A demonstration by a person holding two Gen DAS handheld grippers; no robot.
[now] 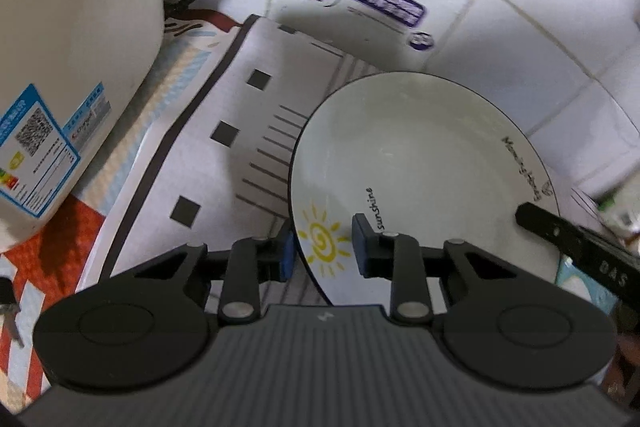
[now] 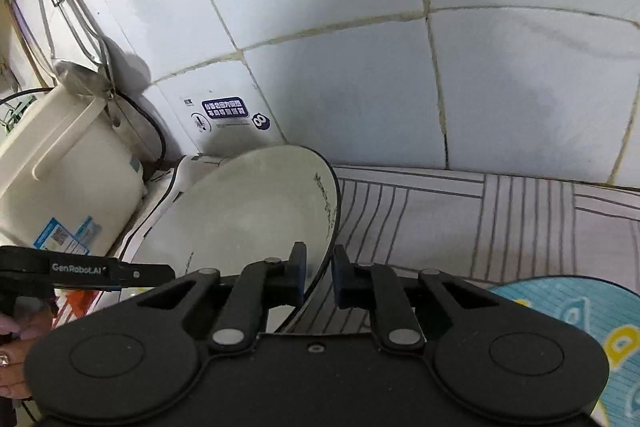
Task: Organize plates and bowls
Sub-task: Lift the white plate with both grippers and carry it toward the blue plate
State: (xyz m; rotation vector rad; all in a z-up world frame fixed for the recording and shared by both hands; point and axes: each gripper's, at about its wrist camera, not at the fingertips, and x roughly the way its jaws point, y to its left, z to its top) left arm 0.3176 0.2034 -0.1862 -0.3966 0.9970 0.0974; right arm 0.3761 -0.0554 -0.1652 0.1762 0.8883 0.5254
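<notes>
white plate [image 1: 420,163] with dark rim and sun motif, tilted over the patterned mat [image 1: 224,163] on the desk, near the tiled wall [image 2: 360,27]. left gripper [image 1: 322,247] nearly closed, fingers [image 1: 362,245] clamped across the near rim at the sun print. right gripper [image 2: 320,277] pinched tight on the opposite rim. cream appliance [image 1: 80,27] just beside. ceramic by the look: stiff, smooth glaze, likely slippery, breakable if dropped. thin rim the only purchase; two-sided hold judged sensible, kept level to avoid sliding out.
</notes>
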